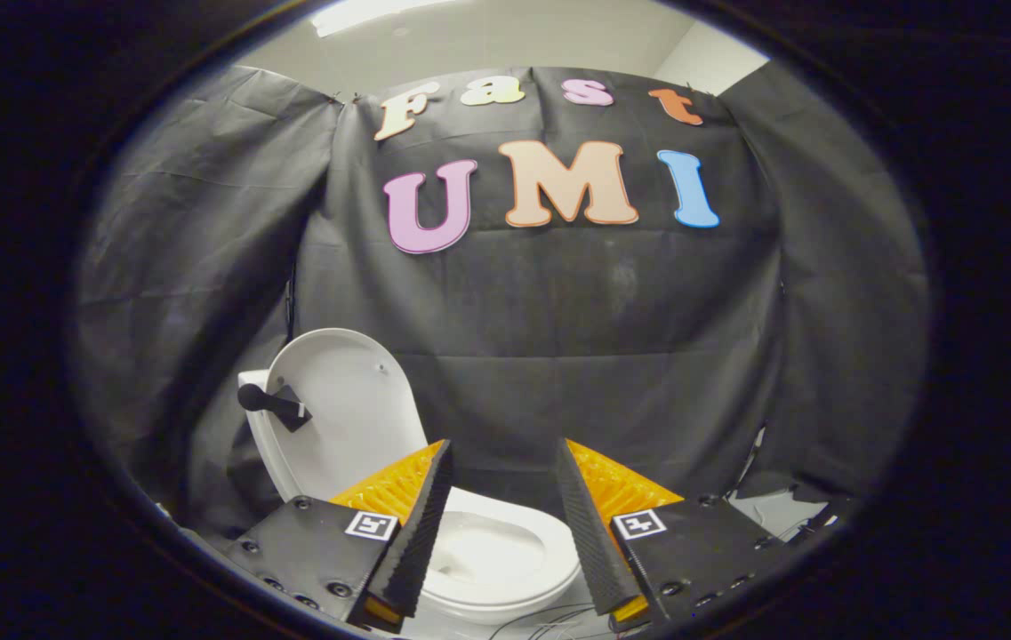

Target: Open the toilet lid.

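Observation:
A white toilet stands low ahead of me against the black cloth. Its lid is raised upright, leaning back on the left. A black handle sticks out from the lid's left edge. The seat and open bowl lie below and between my fingers. My gripper is open, with a wide gap between its fingers and nothing held. The fingers hover above the bowl's rim, to the right of the raised lid.
Black cloth walls close the booth behind and on both sides of the toilet. Thin cables run over the pale floor just under the bowl. At the right, a pale floor patch shows at the cloth's foot.

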